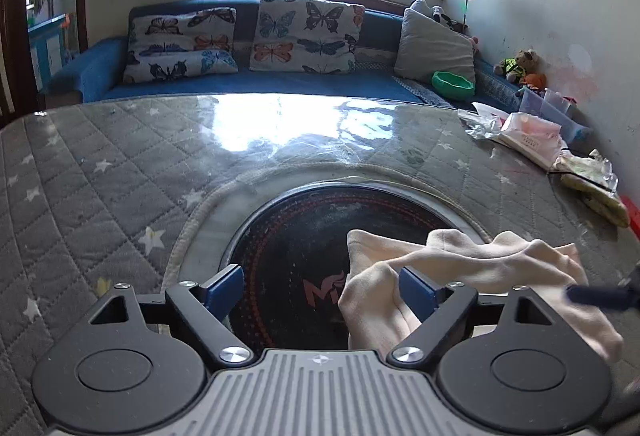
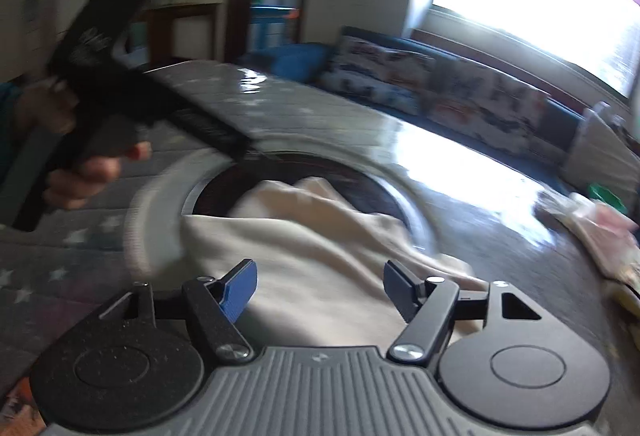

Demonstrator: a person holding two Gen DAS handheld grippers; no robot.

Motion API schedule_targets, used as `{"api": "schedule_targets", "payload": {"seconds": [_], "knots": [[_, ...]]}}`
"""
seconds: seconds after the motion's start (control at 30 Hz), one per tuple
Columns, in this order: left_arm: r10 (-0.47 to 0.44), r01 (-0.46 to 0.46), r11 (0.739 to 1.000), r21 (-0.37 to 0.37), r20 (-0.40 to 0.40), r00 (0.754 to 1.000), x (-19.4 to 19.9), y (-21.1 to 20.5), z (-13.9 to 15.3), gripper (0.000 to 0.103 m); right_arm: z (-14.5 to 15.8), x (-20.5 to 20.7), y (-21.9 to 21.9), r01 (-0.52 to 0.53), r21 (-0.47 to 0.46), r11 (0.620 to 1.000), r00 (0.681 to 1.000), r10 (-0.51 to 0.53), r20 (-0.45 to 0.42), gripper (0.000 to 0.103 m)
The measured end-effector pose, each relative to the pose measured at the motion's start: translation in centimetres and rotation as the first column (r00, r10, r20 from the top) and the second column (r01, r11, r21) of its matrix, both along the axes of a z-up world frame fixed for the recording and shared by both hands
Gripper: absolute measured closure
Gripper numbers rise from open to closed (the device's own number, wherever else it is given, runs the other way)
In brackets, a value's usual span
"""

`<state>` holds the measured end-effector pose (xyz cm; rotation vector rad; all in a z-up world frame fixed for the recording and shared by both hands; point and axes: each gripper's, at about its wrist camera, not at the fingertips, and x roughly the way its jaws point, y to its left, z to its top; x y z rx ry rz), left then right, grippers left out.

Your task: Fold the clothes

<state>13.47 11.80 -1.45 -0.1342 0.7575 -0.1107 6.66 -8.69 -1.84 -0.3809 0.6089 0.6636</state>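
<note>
A cream garment [image 1: 472, 268] lies crumpled on the worktop [image 1: 120, 164], which is covered with a grey quilted cloth printed with stars, under a glossy clear sheet. Part of the garment rests on a round black disc [image 1: 296, 236] set into the worktop's middle. In the left wrist view the left gripper [image 1: 322, 290] has its jaws standing wide apart, with nothing pressed between the blue pads; the garment sits from about twelve to four o'clock of the gripper, one fold bunched against the inner side of the right-hand fingertip [image 1: 416, 292] and the rest draped away towards three o'clock. The left-hand pad hangs over the bare disc. At the frame's three o'clock edge a dark blurred tip shows over the cloth. In the right wrist view, which is motion-blurred, the right gripper [image 2: 320, 290] also has its jaws parted and clamps nothing; the garment [image 2: 320, 236] spreads directly beneath and ahead of it, filling the gap between the pads and running up towards twelve o'clock onto the disc [image 2: 360, 180]. At about ten o'clock a person's hand [image 2: 72, 140] holds the other gripper's black handle. Beyond the worktop stands a blue sofa [image 1: 280, 80] with butterfly cushions [image 1: 304, 36].
</note>
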Motion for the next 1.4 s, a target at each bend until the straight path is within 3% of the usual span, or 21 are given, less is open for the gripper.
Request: {"api": "schedule_targets", "payload": {"seconds": [0.1,0.3,0.43,0.63,0.87,0.97,1.07,1.13,1.17,1.23,1.33,1.4], "knots": [[0.01,-0.011,0.999,-0.03,-0.021,1.0,-0.2,0.6,-0.1,0.016,-1.1,-0.8,4.1,-0.105,-0.026,0.994,0.994,0.104,-0.029,0.045],[0.04,-0.048,0.991,-0.121,-0.066,0.997,-0.4,2.1,-0.5,0.014,-2.7,0.0,7.2,-0.113,-0.075,0.991,0.992,0.108,-0.062,0.064],[0.047,-0.066,0.98,-0.187,-0.1,0.994,-0.2,2.5,-1.1,0.013,-1.9,0.6,6.3,-0.08,0.014,0.997,0.992,0.081,-0.098,0.085],[0.068,-0.116,0.943,-0.313,-0.161,0.985,0.1,2.4,-1.7,0.006,0.2,1.5,3.7,0.001,0.17,0.985,0.991,0.022,-0.133,0.089],[0.062,-0.189,0.86,-0.474,-0.27,0.961,1.2,1.9,-2.8,0.006,1.7,2.4,0.9,0.053,0.273,0.961,0.99,-0.014,-0.143,0.091],[0.047,-0.211,0.825,-0.525,-0.307,0.95,1.6,1.5,-3.2,0.015,1.5,2.3,0.1,0.063,0.299,0.952,0.989,-0.019,-0.145,0.091],[0.035,-0.222,0.799,-0.559,-0.325,0.945,1.7,1.2,-3.9,0.032,1.3,2.0,0.0,0.056,0.314,0.948,0.989,-0.01,-0.147,0.091],[0.022,-0.236,0.767,-0.596,-0.343,0.939,1.8,1.2,-4.7,0.057,1.0,1.9,-0.1,0.048,0.316,0.948,0.989,-0.002,-0.145,0.091],[0.016,-0.243,0.753,-0.612,-0.352,0.936,1.8,1.1,-5.1,0.064,0.9,1.9,0.0,0.042,0.31,0.95,0.989,0.005,-0.148,0.091],[0.018,-0.245,0.756,-0.607,-0.355,0.935,1.8,1.0,-5.4,0.078,0.7,1.7,-0.1,0.039,0.304,0.952,0.988,0.009,-0.157,0.085],[0.019,-0.232,0.776,-0.586,-0.346,0.938,1.6,1.0,-5.4,0.083,1.0,1.5,-2.0,0.072,0.332,0.941,0.988,-0.021,-0.156,0.08],[0.017,-0.222,0.786,-0.577,-0.339,0.941,1.6,0.9,-5.3,0.083,1.1,1.8,-4.0,0.132,0.31,0.942,0.985,-0.09,-0.145,0.071]]}}
